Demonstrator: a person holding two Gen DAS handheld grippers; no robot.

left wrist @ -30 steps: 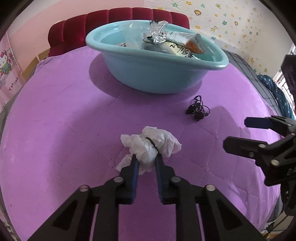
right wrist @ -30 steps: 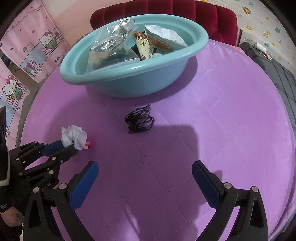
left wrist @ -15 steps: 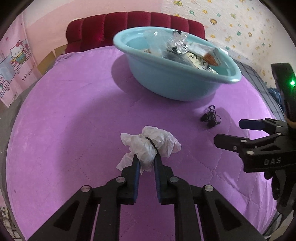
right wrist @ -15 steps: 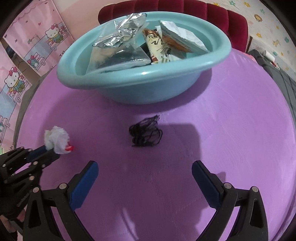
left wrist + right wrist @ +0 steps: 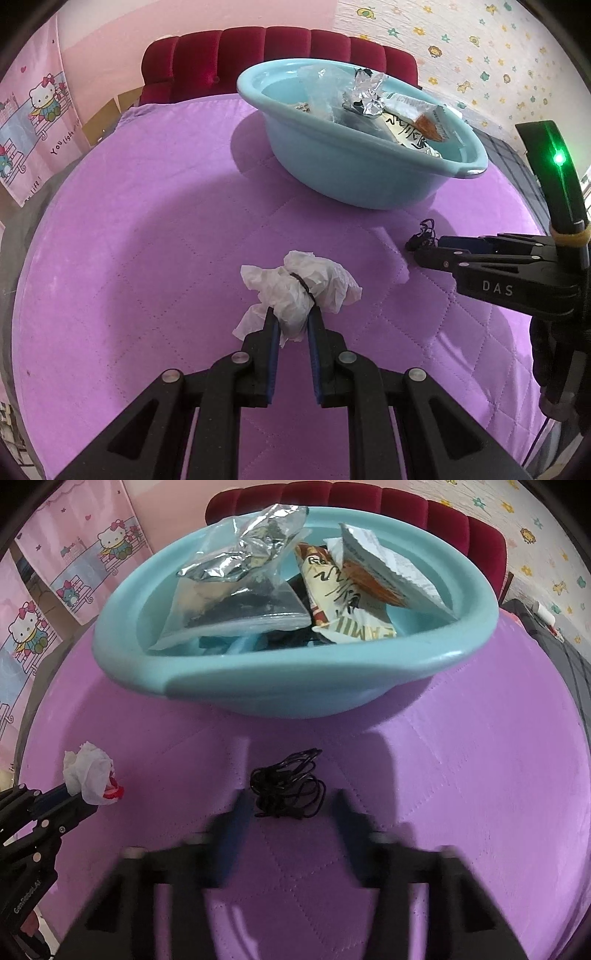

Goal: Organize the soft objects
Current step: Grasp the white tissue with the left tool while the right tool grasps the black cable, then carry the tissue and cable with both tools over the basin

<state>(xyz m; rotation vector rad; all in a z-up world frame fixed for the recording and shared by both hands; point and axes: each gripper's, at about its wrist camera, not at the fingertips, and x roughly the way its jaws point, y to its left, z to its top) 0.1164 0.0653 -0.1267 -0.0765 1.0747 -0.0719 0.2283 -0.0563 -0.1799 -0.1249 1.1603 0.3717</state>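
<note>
My left gripper (image 5: 291, 321) is shut on a crumpled white plastic bag (image 5: 299, 288) and holds it above the purple quilted bed; the bag also shows in the right wrist view (image 5: 86, 771). My right gripper (image 5: 288, 812) is blurred, its jaws partly closed on either side of a tangle of black cord (image 5: 288, 788) that lies on the quilt; the cord also shows in the left wrist view (image 5: 423, 234). A light blue basin (image 5: 295, 675) holding several wrappers and bags stands just beyond the cord, and shows in the left wrist view (image 5: 354, 173).
A red padded headboard (image 5: 277, 59) stands behind the basin. Pink cartoon posters (image 5: 33, 122) cover the left wall. The purple quilt (image 5: 147, 229) covers the round bed. A dark grey blanket (image 5: 554, 631) lies at the right edge.
My right gripper has moved forward to the black cord and its jaws have narrowed around it. My left gripper has kept the white bag and swung, so the basin sits further right.
</note>
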